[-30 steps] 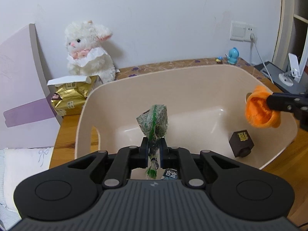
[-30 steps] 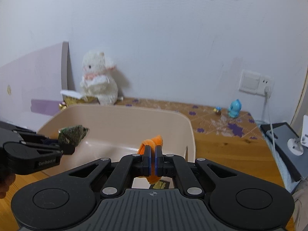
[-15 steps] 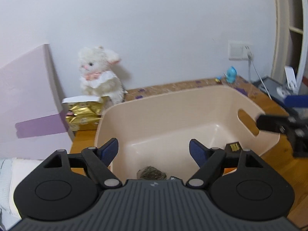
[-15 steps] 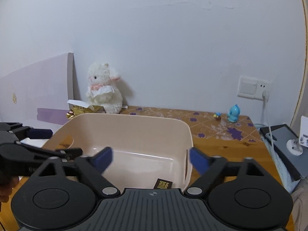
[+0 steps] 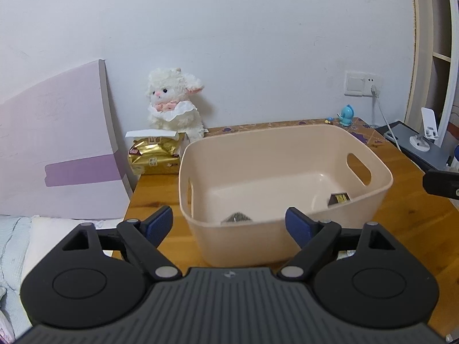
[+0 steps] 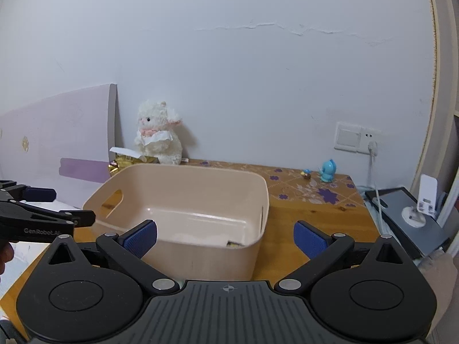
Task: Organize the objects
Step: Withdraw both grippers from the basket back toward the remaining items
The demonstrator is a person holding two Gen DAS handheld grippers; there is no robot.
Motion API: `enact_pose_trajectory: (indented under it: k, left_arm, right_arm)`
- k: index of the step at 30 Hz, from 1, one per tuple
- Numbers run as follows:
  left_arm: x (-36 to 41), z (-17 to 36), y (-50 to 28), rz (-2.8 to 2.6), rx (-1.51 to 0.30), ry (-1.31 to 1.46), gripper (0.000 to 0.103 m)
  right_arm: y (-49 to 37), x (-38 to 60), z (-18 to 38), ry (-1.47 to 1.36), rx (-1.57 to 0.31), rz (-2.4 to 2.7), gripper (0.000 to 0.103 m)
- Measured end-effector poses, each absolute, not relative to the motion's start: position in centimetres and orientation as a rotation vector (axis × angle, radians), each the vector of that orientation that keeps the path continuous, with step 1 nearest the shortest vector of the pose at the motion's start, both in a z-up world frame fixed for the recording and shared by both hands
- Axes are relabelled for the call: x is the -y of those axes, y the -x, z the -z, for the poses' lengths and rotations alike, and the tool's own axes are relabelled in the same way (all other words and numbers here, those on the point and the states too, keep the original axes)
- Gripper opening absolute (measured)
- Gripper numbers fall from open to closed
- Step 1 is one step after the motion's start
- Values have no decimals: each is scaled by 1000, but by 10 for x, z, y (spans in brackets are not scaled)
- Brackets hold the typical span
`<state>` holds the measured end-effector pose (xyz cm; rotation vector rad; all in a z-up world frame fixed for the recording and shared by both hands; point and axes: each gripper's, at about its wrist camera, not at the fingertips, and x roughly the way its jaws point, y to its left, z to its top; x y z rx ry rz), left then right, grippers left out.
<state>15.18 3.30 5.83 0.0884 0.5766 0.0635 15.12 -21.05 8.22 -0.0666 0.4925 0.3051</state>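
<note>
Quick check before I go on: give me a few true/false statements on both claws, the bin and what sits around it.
1. The left claw is open and empty. True.
2. The right claw grips an orange toy. False: it is open and empty.
3. The beige bin holds a dark box. True.
4. The white plush lamb lies in the bin. False: it sits against the wall behind a gold packet.
5. The blue figurine stands near the wall socket. True.

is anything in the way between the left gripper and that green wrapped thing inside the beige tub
Yes: the beige plastic tub's near wall. The left gripper, jaws open, sits outside and low, so only the top of the green wrapped packet shows over the rim. From above, nothing visible covers it.
</note>
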Motion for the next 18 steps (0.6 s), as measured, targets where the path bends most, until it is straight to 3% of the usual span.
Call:
enact_pose_trajectory:
  k: [18]
  left_arm:
    - [-13, 14, -106, 36, -752, -166, 90]
  right_arm:
    - [-108, 226, -11, 103, -717, -273, 103]
